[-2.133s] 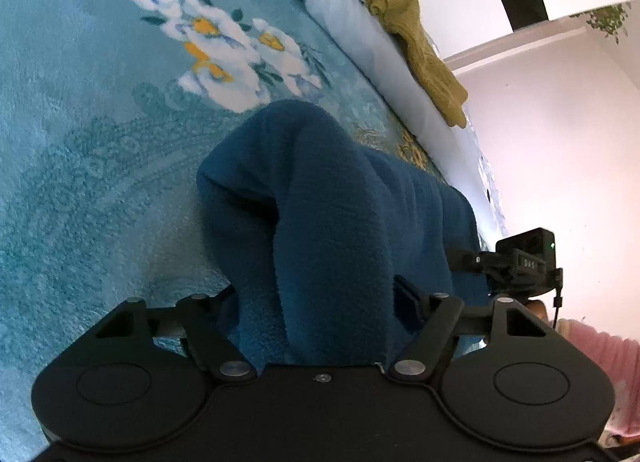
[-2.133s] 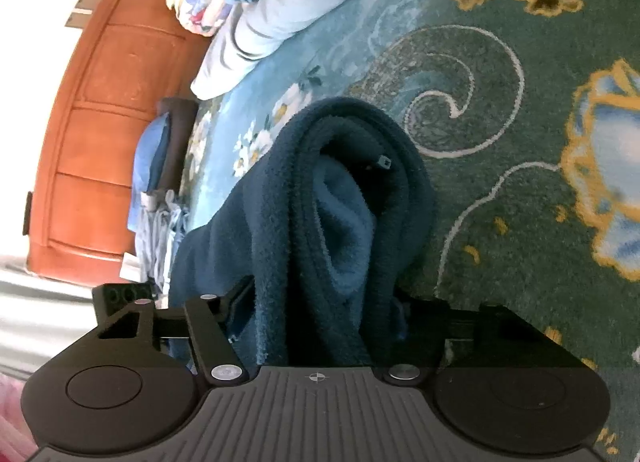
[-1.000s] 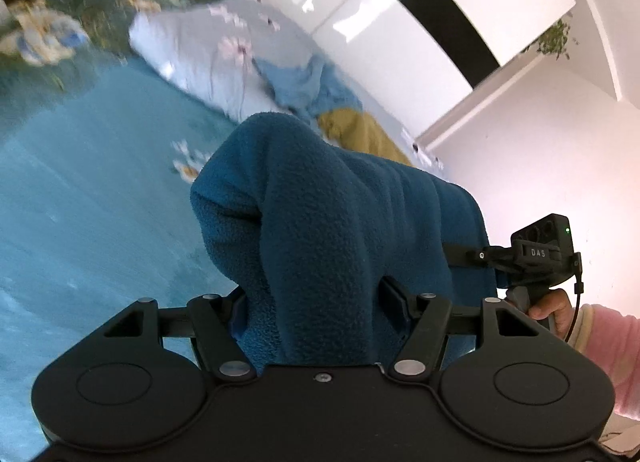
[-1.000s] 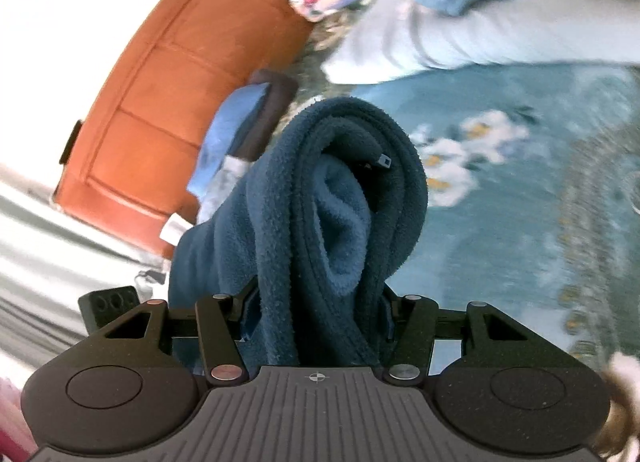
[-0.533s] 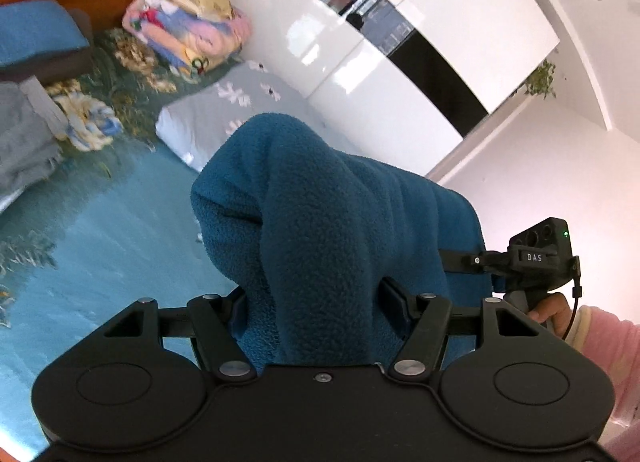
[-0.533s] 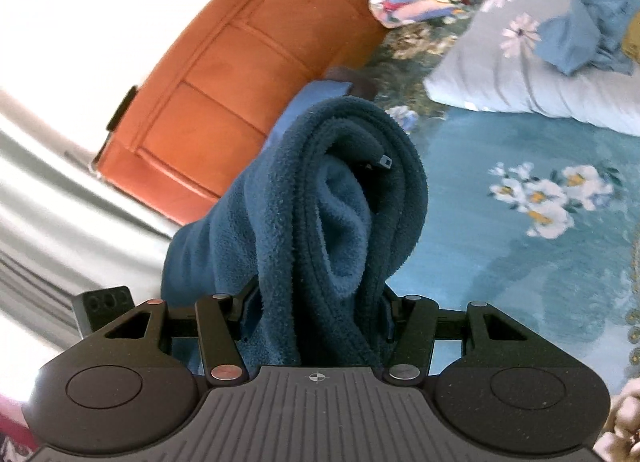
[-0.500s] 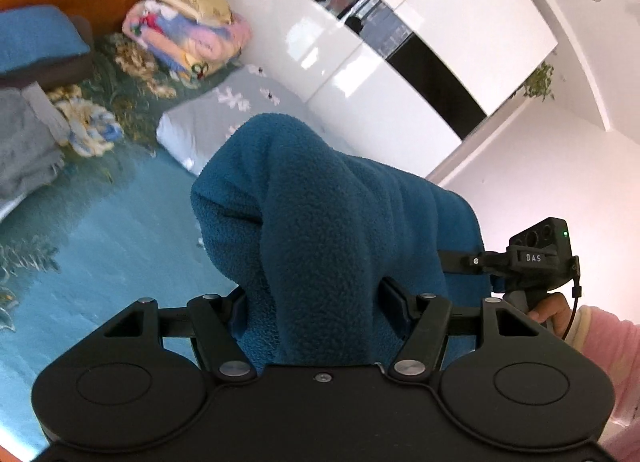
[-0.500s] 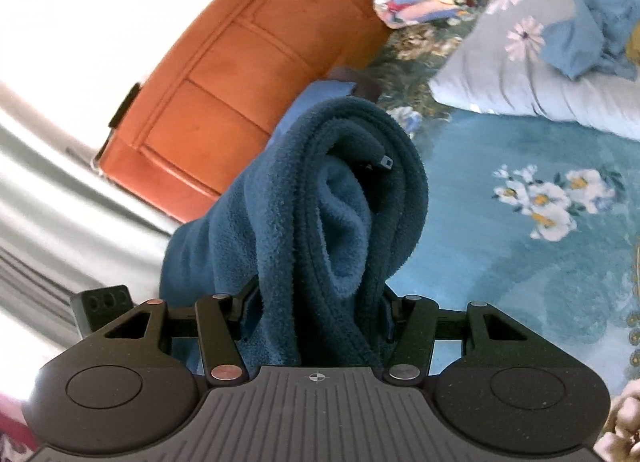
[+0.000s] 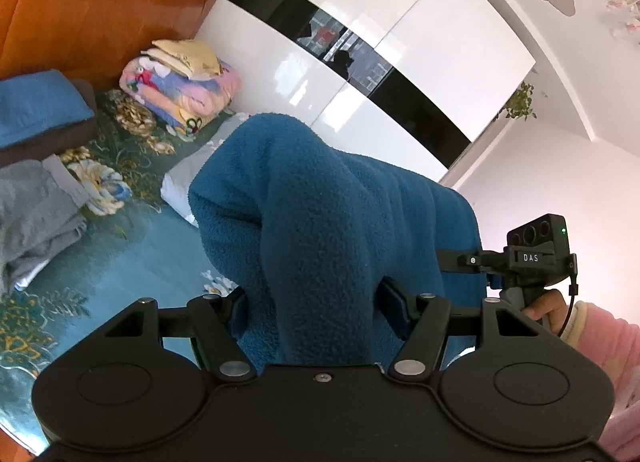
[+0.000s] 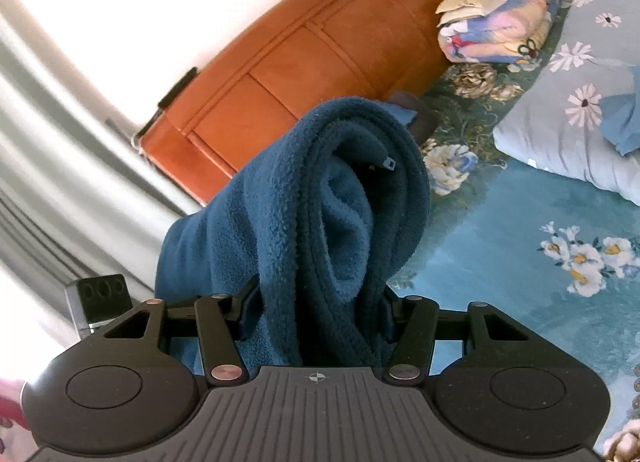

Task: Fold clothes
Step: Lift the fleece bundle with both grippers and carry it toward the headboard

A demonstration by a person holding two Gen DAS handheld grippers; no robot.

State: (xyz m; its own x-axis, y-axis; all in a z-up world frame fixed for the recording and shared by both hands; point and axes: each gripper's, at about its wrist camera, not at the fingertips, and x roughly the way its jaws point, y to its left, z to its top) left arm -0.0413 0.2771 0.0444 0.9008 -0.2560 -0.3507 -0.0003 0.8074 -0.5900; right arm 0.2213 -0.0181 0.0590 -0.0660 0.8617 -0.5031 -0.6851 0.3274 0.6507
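Clearly both your grippers are clamped on thick bunches of the blue fleece garment [image 9: 332, 221]: left gripper [image 9: 316, 302] and right gripper [image 10: 316, 302] each pinch one end, so it hangs between them above the floral bedspread [image 10: 520, 229], probably ready to spread.

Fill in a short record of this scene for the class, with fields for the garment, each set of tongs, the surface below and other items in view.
garment: dark blue fleece garment, bunched and held up off the bed
left tongs: closed on the fleece
right tongs: closed on the fleece
surface: teal floral bedspread
other items: folded multicoloured quilt, grey floral pillow, orange wooden headboard, grey folded cloth
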